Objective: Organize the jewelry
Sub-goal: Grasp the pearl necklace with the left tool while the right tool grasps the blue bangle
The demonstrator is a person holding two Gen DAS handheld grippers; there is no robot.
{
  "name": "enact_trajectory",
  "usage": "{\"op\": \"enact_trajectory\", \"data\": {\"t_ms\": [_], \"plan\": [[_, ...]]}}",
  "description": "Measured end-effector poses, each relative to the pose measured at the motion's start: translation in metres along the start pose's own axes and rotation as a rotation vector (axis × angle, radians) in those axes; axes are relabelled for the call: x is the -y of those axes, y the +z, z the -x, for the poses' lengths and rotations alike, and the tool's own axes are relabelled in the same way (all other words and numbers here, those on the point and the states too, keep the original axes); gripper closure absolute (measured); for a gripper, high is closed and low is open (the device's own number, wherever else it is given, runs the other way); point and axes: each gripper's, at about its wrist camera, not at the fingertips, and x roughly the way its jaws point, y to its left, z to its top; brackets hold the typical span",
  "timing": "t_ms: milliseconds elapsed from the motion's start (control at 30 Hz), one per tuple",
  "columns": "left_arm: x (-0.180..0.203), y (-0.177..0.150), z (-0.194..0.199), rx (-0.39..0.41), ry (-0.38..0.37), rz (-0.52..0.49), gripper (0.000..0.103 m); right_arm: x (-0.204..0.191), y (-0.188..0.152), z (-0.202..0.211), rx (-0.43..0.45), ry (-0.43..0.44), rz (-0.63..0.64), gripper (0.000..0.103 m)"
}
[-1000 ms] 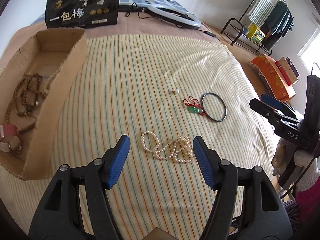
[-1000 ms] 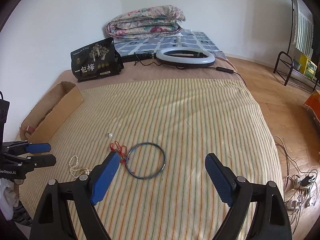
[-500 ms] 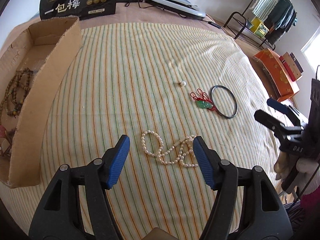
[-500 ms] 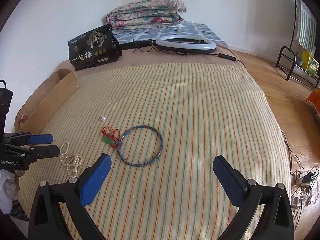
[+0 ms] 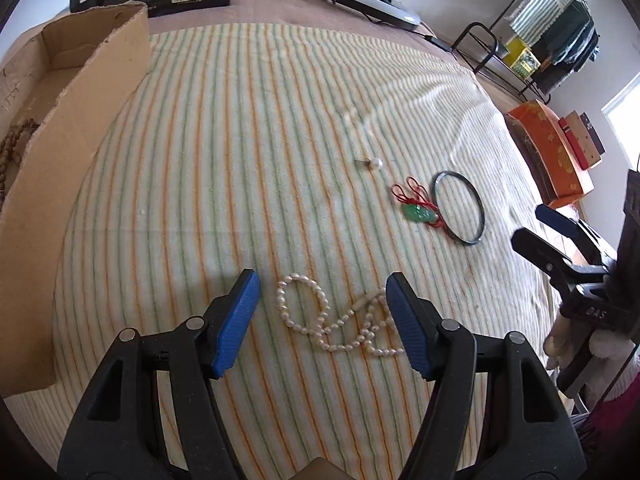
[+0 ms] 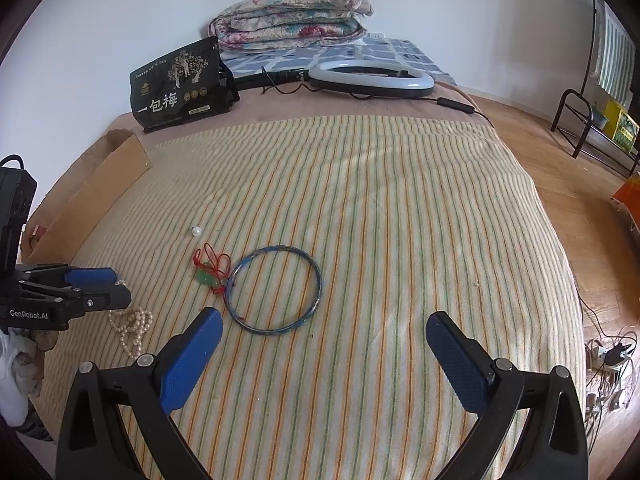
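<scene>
Both tongs are apart, nothing clamped: left gripper (image 5: pixel 322 308) straddles the pearl necklace (image 5: pixel 340 322), near-left on the blanket (image 5: pixel 240 160). We'd pinch where the strands bunch, right gripper (image 6: pixel 320 356) takes the bangle (image 6: pixel 276 288).

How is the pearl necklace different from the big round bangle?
The pearl necklace is made of many small whitish beads, while the bangle is one smooth dark-blue hoop. The necklace lies floppy in tangled loops; the bangle keeps a stiff, open circle. The necklace sits between the left tongs; the bangle lies ahead of the right tongs. Both rest loose on the striped blanket.
</scene>
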Motion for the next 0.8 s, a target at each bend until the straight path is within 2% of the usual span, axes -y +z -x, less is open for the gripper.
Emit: {"op": "enact_trajectory", "data": {"t_ms": [67,333,500,733,800], "plan": [[0.007,-0.004,-0.001,-0.002,-0.001,-0.026,0.036,0.000,0.000,-0.004,-0.010,0.011,-0.011,0.000],[0.040,-0.020,-0.009,0.015,0.102,-0.187,0.036,-0.007,0.005,-0.021,-0.052,0.041,-0.002,0.000],[0.043,-0.023,-0.013,0.021,0.123,-0.210,0.036,-0.019,0.009,-0.032,-0.077,0.049,0.052,0.000],[0.045,-0.023,-0.016,0.025,0.136,-0.232,0.036,-0.032,0.008,-0.050,-0.114,-0.003,0.146,0.002],[0.046,-0.023,-0.017,0.030,0.147,-0.241,0.039,-0.035,0.008,-0.053,-0.112,-0.021,0.175,0.002]]}}
